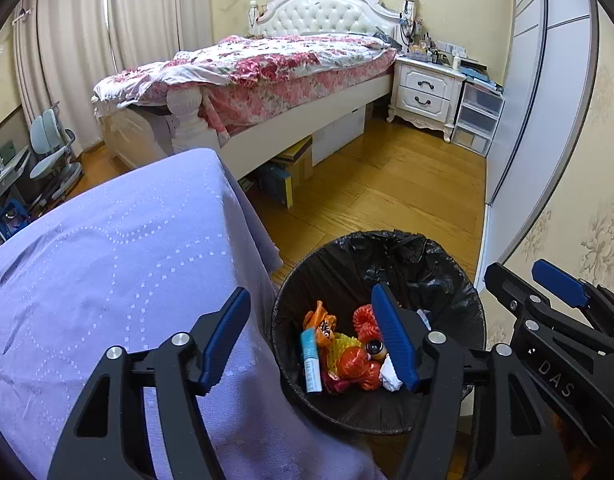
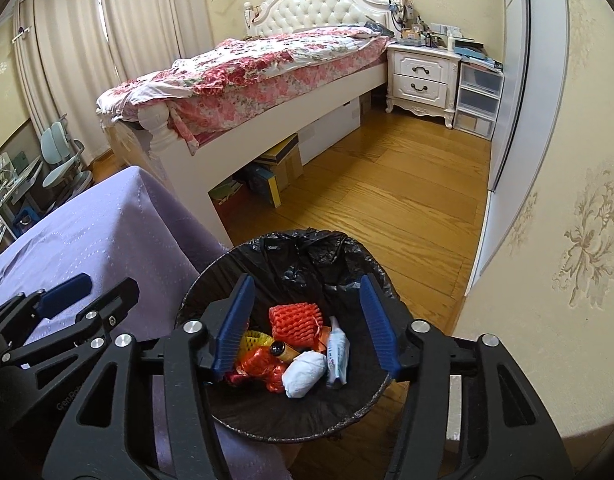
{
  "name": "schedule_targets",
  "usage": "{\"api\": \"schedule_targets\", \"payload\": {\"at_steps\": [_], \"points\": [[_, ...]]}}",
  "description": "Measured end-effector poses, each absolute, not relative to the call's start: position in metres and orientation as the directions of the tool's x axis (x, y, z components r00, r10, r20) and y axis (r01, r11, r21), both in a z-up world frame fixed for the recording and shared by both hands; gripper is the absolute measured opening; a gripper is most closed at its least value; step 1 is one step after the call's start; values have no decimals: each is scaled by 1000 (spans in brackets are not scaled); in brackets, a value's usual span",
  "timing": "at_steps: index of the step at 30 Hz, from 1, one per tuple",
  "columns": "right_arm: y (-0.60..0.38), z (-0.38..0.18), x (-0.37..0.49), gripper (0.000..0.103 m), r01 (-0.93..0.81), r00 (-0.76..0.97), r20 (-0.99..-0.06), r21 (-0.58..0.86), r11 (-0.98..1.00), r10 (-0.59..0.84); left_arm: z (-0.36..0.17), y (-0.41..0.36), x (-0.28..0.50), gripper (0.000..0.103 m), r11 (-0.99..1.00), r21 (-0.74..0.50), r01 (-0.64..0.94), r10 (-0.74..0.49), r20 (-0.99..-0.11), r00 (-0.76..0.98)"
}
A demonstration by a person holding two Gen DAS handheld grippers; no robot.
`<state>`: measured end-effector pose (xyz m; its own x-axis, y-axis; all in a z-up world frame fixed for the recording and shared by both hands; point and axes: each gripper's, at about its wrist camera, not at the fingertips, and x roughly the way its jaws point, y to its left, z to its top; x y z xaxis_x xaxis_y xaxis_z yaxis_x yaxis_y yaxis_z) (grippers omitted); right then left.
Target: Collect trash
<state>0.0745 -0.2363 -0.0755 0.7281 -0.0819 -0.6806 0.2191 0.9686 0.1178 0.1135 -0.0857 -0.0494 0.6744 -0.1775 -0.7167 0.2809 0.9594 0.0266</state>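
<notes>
A round bin with a black liner [image 1: 439, 276] [image 2: 307, 252] stands on the wood floor beside a table with a purple cloth [image 1: 107, 264] [image 2: 107, 224]. Inside lie red foam netting [image 2: 295, 318], a white crumpled tissue [image 2: 305, 372], a blue-white tube [image 1: 312, 364] [image 2: 338, 354], a yellow net and orange wrappers [image 1: 357, 364]. My left gripper [image 1: 311, 332] is open and empty over the table edge and the bin's left rim. My right gripper [image 2: 307, 316] is open and empty right above the bin; it also shows in the left wrist view [image 1: 527, 280].
A bed with a floral quilt [image 1: 267, 64] stands behind, with boxes [image 1: 291, 168] under it. A white nightstand [image 1: 427, 88] and plastic drawers [image 1: 477, 120] are at the back right. A wardrobe [image 1: 539, 80] and wall run along the right. A chair [image 1: 55, 152] is at the left.
</notes>
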Motion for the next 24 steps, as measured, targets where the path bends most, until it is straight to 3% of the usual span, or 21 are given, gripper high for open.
{"api": "schedule_targets", "payload": {"at_steps": [3,9,15,24], "points": [[-237,-75,72,63,226,730,-678,118,967,-87,-46,-85,109,73,960,43,278,-169,-704,690],[-237,-69,66,79,245,738,-667,117,962,-106,-37,-77,104,76,965,35,259,-164,-690,705],[-233,-61,58,88,260,751,-646,94,961,-140,-28,-64,95,77,972,58,228,-134,-661,738],[-225,-48,41,89,271,763,-626,81,959,-163,-12,-41,79,80,981,27,191,-131,-633,763]]}}
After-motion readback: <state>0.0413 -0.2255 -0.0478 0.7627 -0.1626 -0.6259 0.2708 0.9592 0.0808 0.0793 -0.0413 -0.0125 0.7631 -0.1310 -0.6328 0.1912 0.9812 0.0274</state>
